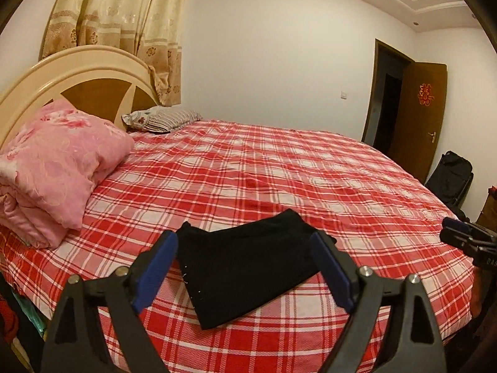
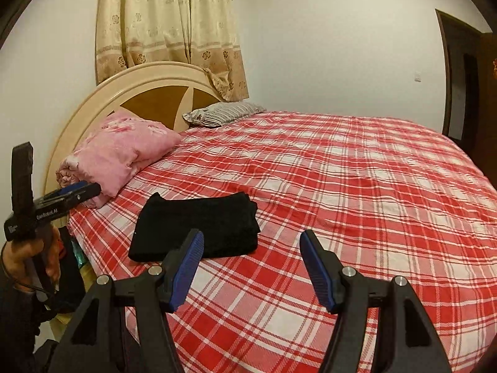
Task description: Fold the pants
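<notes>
- Blue-padded fingers of the left gripper (image 1: 243,267) are standing wide apart above the near edge of the bed (image 1: 310,168), framing the black pants (image 1: 248,267) without touching them; nothing is between the jaws.
- Folded into a compact, layered rectangle, the pants (image 2: 198,227) are lying flat on the red plaid sheet close to the bed's near edge, toward the headboard (image 2: 149,93) end.
- Jaws of the right gripper (image 2: 251,267) are likewise gaping and gripping nothing, hovering over bare sheet just beside the bundle's right end.
- A pink quilt (image 1: 52,168) is sitting bundled at the near headboard corner, near the pants but apart from them; a striped pillow (image 1: 164,119) is resting at the far side of the headboard.
- Judging by the tidy stack and both tools being off the cloth, the folding is looking finished or one fold short.
- Any next move is calling for little: at most pinching one short end, carrying it over, and squaring the edges.
</notes>
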`<state>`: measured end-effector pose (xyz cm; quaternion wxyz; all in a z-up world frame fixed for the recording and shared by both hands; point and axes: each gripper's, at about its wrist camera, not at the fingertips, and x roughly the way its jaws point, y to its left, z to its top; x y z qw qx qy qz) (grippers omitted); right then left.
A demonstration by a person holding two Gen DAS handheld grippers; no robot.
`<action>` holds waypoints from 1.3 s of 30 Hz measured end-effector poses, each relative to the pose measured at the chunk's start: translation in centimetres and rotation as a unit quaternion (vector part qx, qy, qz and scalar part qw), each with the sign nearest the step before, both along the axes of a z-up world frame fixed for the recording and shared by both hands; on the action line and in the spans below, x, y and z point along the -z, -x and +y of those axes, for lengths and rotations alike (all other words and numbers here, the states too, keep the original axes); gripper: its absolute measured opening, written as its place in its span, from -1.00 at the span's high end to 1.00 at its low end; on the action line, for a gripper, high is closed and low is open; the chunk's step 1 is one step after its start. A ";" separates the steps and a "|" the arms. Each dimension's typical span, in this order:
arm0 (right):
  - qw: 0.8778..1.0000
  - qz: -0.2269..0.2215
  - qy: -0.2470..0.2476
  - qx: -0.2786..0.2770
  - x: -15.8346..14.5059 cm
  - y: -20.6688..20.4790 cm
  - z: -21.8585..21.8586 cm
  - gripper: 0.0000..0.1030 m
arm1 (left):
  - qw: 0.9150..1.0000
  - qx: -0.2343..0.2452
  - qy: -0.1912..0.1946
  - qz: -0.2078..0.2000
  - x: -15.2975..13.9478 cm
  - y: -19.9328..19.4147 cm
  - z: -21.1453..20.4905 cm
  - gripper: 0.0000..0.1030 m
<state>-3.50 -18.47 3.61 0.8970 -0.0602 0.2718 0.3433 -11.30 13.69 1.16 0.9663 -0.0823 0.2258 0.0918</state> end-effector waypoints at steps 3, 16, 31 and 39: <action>1.000 -0.003 -0.003 0.005 0.0 0.6 -0.2 -0.28 | 1.000 -0.002 -0.001 0.000 0.0 0.0 0.0 -0.75; 1.000 -0.018 -0.010 0.001 -0.7 2.0 0.0 -0.28 | 1.000 -0.003 -0.001 -0.003 -0.2 0.1 -0.1 -0.79; 1.000 -0.022 -0.005 -0.005 -0.5 2.7 0.5 -0.28 | 1.000 -0.023 -0.020 -0.004 -0.9 0.2 -0.4 -1.00; 1.000 -0.019 -0.002 -0.005 0.1 2.9 0.4 -0.28 | 0.999 -0.029 -0.030 -0.013 -1.4 0.5 -0.3 -1.00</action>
